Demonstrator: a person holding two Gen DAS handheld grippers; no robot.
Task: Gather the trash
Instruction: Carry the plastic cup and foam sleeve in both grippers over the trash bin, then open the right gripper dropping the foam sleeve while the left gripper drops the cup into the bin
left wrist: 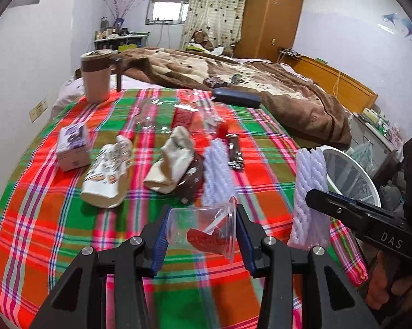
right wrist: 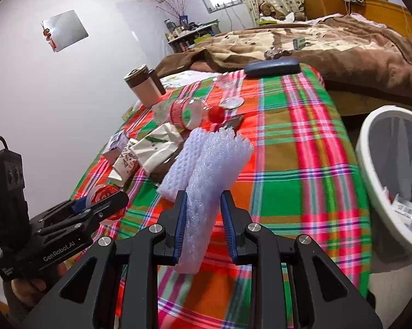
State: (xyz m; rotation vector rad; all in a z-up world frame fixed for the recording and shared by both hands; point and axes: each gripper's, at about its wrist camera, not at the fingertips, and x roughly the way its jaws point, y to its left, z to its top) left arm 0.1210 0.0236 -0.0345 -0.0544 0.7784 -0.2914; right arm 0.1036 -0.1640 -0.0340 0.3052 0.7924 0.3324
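Two grippers are up over the red-green-pink plaid bedsheet [left wrist: 55, 219], and both have something. The left gripper [left wrist: 203, 227] is clamped on one clear plastic cup with a red lid or label [left wrist: 206, 235], pads pressing it from both sides. The right gripper [right wrist: 203, 219] is clenched on one white foam mesh fruit sleeve [right wrist: 211, 181], lifted off the sheet and standing nearly upright.

Using the white round trash bin [right wrist: 370, 170] as the landmark: it sits just off the edge of the bed, with a liner and a few bits already inside. The held sleeve hangs near it, beside the rim, not over it as far as I can tell. The cup is further from the bin, on the far side of the sleeve.

Still lying on the sheet, further from the bin than both held things:
- one more white foam mesh sleeve [left wrist: 216, 170]
- two crumpled cream paper bags [left wrist: 107, 175]
- one crushed clear plastic bottle with a red label [right wrist: 184, 112]
- one small white and purple carton [left wrist: 74, 148]
- one dark brown wrapper [left wrist: 192, 181]

Well away from the bin stand one beige tumbler with a brown band [left wrist: 97, 75] and one dark blue case [left wrist: 236, 97].
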